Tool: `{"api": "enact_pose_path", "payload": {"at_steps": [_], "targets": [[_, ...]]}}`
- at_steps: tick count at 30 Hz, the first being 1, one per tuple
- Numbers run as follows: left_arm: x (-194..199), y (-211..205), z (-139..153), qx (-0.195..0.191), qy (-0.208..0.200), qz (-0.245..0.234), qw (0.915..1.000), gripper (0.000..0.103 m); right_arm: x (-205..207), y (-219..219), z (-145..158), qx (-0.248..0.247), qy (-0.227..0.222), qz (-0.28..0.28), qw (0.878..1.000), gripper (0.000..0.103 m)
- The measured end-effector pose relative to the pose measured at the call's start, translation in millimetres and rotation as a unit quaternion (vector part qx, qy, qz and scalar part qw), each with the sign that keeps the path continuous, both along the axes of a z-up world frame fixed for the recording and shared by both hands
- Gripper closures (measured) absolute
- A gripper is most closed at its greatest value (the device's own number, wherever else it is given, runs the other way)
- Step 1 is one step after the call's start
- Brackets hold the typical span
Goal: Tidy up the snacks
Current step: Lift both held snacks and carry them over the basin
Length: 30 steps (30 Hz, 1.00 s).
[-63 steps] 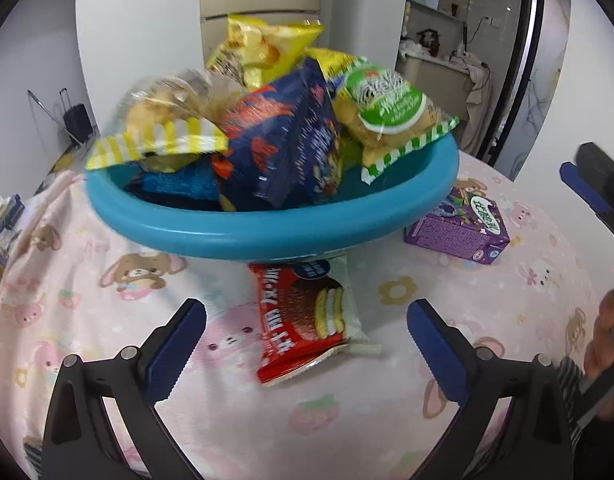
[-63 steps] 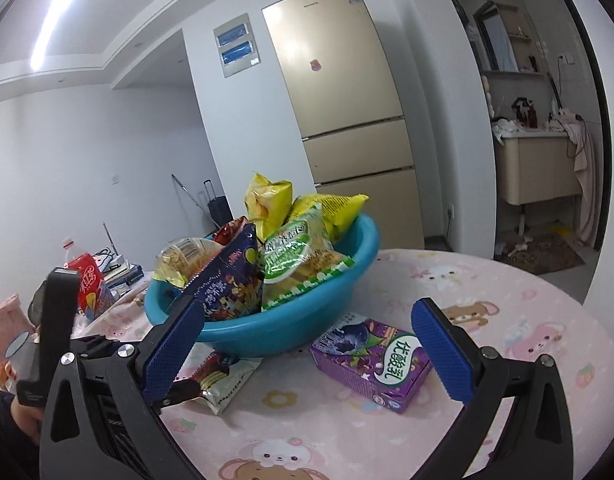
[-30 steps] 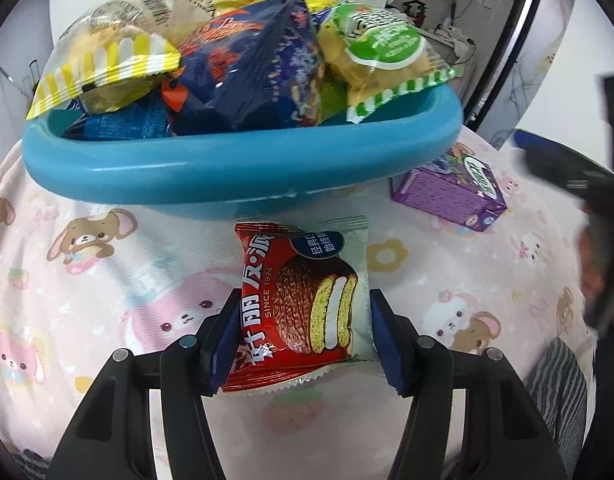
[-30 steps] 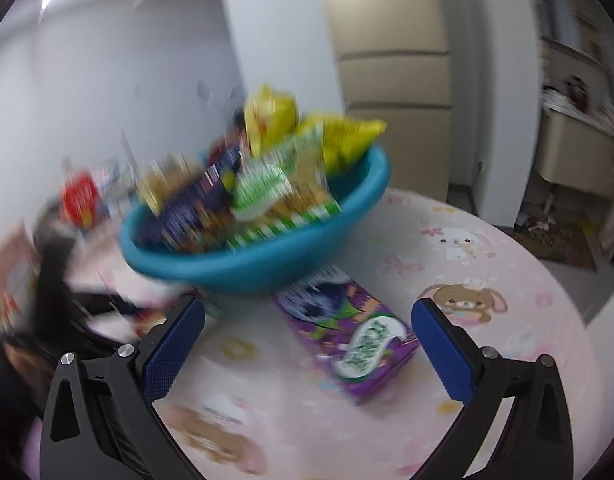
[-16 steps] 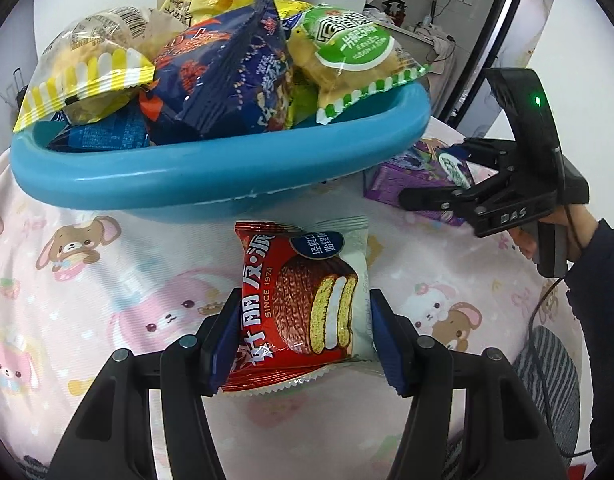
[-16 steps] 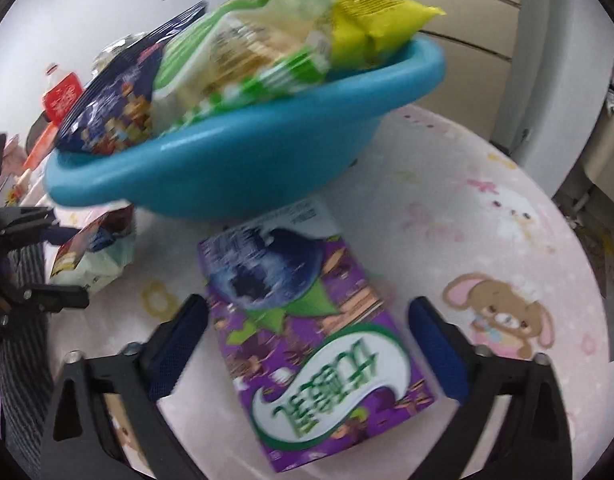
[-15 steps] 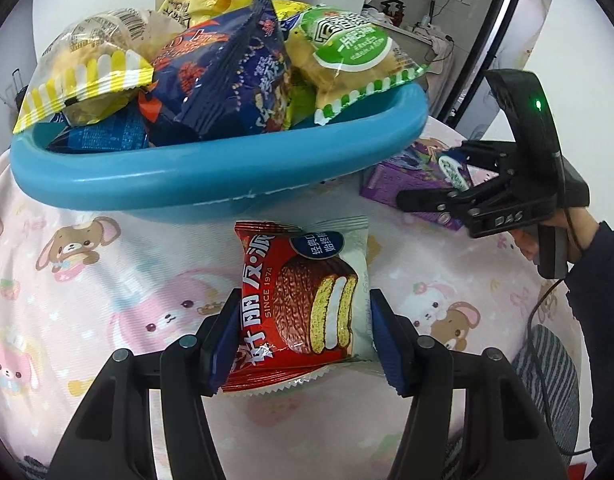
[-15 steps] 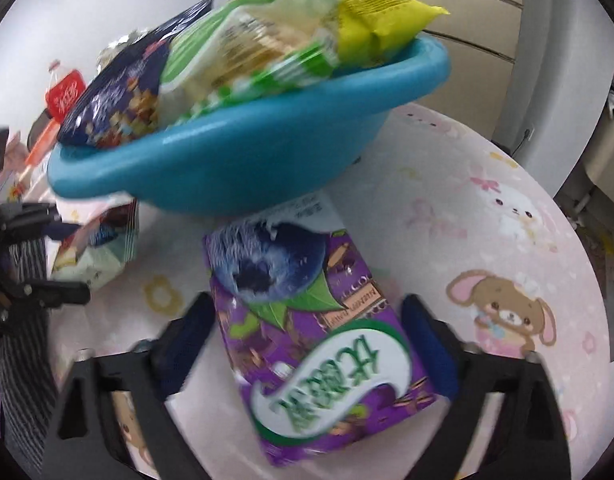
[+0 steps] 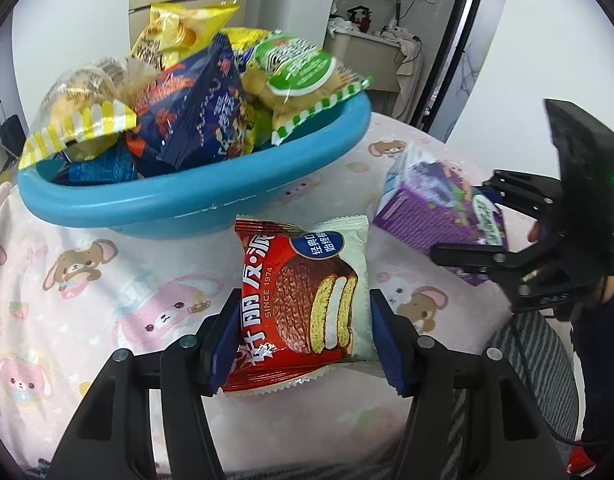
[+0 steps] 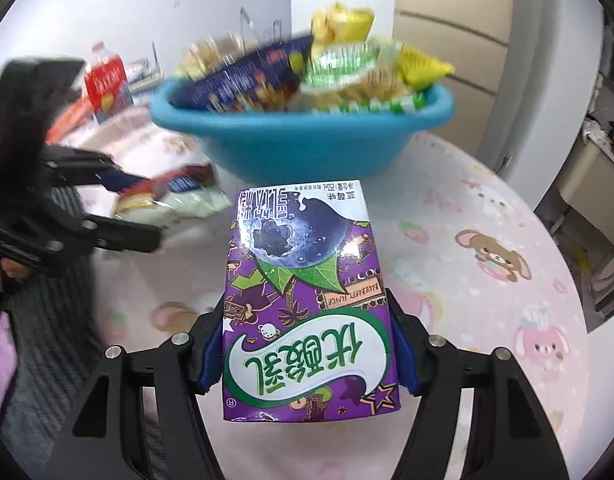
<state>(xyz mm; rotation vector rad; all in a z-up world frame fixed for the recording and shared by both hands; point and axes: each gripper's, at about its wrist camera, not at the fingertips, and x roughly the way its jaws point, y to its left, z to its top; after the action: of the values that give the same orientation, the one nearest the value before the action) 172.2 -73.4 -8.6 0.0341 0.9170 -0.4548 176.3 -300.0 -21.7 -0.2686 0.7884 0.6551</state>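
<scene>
Gripping: left gripper (image 9: 303, 340) clamped on the red pie packet (image 9: 303, 296), a blue pad against each long side; packet's far edge points at the basin.
Right gripper (image 10: 307, 344): jaws closing on the purple carton (image 10: 307, 300), pads at both its side walls — carton between them, near end overhanging toward the camera.
Basin (image 9: 195, 200): blue, heaped with snack bags (image 9: 199, 120) that stick up past the rim; rim just beyond the packet's far edge.
Carton, from the left view (image 9: 435, 208): right of the basin, apart from its wall.
Tablecloth (image 9: 87, 280): pink, cartoon animals; bare stretch left of the packet and right of the carton toward the round table edge.
Gap: open cloth between packet and carton.
</scene>
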Motion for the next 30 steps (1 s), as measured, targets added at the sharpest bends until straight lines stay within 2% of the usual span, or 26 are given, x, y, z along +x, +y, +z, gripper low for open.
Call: {"api": "enact_pose_path", "payload": {"at_steps": [5, 10, 13, 19, 24, 30], "targets": [[-19.4, 4.7, 20.2, -0.015, -0.026, -0.016, 0.9994, 0.041, -34.5, -8.8, 26.6, 0.039, -0.038, -0.012, 0.998, 0.037], [-39.8, 8.7, 40.8, -0.027, -0.049, -0.024, 0.9981, 0.041, -50.3, -1.3, 61.4, 0.061, -0.079, -0.009, 0.995, 0.037], [-52.4, 13.7, 57.9, -0.05, -0.057, -0.032, 0.9966, 0.041, -64.8, 7.6, 82.5, 0.066, -0.107, -0.009, 0.992, 0.037], [-74.5, 14.0, 93.2, -0.051, -0.109, -0.02, 0.9926, 0.041, -96.0, 20.3, 126.3, 0.086, -0.186, -0.009, 0.979, 0.037], [-87.0, 23.5, 140.4, -0.062, -0.171, 0.01, 0.9834, 0.041, -104.6, 24.3, 161.1, 0.126, -0.242, -0.029, 0.961, 0.037], [-98.8, 31.7, 205.9, -0.063, -0.253, 0.045, 0.9642, 0.041, -92.0, 24.9, 201.7, 0.182, -0.272, -0.058, 0.943, 0.037]]}}
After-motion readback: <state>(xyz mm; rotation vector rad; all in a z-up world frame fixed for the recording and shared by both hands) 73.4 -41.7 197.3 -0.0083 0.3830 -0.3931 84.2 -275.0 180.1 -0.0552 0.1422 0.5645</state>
